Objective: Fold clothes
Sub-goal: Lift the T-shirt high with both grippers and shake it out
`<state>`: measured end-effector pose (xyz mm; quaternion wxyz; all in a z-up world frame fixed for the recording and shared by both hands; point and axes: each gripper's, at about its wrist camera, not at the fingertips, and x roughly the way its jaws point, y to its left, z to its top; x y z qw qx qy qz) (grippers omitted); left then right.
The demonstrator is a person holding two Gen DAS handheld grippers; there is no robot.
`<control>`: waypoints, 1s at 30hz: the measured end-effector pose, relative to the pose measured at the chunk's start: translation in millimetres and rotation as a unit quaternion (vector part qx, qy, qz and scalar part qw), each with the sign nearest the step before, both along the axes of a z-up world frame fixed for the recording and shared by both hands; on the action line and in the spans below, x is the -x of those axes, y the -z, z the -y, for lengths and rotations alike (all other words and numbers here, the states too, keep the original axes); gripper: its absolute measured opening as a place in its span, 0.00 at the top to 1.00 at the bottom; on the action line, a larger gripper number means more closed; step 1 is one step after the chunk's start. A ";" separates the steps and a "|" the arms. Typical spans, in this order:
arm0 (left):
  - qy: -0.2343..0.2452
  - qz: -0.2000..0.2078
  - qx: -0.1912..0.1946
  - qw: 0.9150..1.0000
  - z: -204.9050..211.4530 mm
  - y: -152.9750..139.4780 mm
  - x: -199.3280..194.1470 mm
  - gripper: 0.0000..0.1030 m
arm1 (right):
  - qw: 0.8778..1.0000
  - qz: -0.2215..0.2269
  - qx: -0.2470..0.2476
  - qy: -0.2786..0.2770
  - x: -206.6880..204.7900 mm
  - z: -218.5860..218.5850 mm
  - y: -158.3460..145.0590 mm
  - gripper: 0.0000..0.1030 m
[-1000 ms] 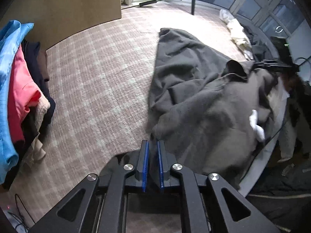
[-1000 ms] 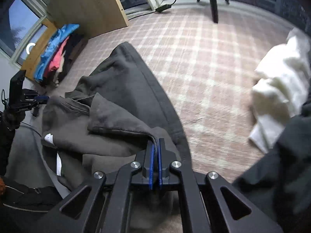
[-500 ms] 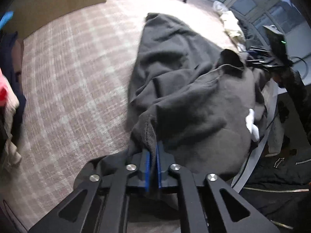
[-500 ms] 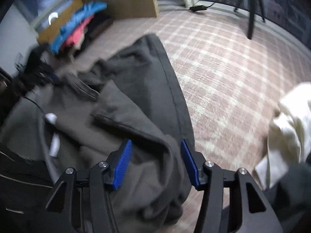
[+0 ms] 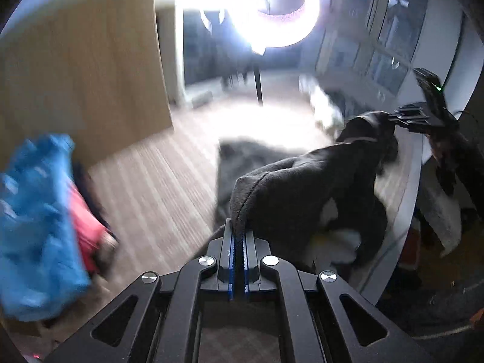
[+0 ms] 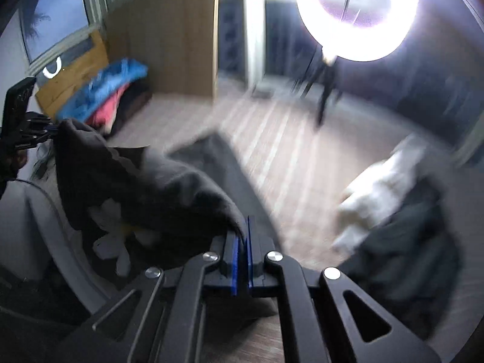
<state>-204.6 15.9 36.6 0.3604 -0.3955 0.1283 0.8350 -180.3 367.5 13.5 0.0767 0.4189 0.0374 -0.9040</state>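
A dark grey garment (image 5: pixel 311 187) hangs stretched between my two grippers, lifted off the checked carpet, with its far end trailing on the floor (image 5: pixel 242 154). My left gripper (image 5: pixel 238 230) is shut on one edge of the garment. My right gripper (image 6: pixel 241 236) is shut on another edge of the same garment (image 6: pixel 151 193). In the left wrist view the right gripper (image 5: pixel 414 118) shows at the far right, holding the cloth up. In the right wrist view the left gripper (image 6: pixel 33 130) shows at the far left. Both views are motion-blurred.
A pile of blue and pink clothes (image 5: pixel 39 211) lies at the left by a wooden cabinet (image 5: pixel 81 90). White cloth (image 6: pixel 384 187) and a dark garment (image 6: pixel 402 257) lie at the right. A ring light on a tripod (image 6: pixel 360 15) stands at the back.
Both grippers have risen and tilted up, lifting the grey garment off the carpet. The right gripper, open half a second ago, has shut on the garment's edge.
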 end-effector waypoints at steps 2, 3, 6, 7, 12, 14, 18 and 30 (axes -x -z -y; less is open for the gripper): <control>-0.010 -0.059 -0.006 0.998 9.1 -44.2 -14.0 0.97 | 0.998 -0.063 -0.018 0.013 -25.0 10.4 -58.9 0.97; -0.016 -0.087 -0.012 0.996 13.9 -67.3 -22.8 0.97 | 0.995 -0.096 -0.025 0.018 -38.5 14.9 -88.8 0.97; -0.028 -0.174 -0.036 0.984 26.6 -138.4 -60.3 0.97 | 0.984 -0.172 -0.044 0.031 -73.4 29.0 -160.7 0.97; -0.036 -0.192 -0.046 0.980 30.3 -159.0 -74.2 0.97 | 0.979 -0.193 -0.051 0.036 -86.6 34.5 -183.0 0.97; -0.080 -0.286 -0.037 0.954 34.6 -244.8 -145.2 0.97 | 0.953 -0.289 -0.079 0.052 -157.5 60.1 -282.0 0.97; -0.092 -0.314 -0.031 0.944 34.2 -274.5 -169.2 0.97 | 0.942 -0.317 -0.092 0.056 -183.5 69.1 -311.9 0.97; -0.114 -0.368 -0.026 0.922 37.4 -336.7 -212.9 0.97 | 0.924 -0.360 -0.112 0.070 -228.4 86.1 -366.8 0.97; -0.130 -0.405 -0.003 0.905 36.8 -376.8 -189.7 0.96 | 0.899 -0.394 -0.158 0.106 -217.4 100.6 -388.5 0.97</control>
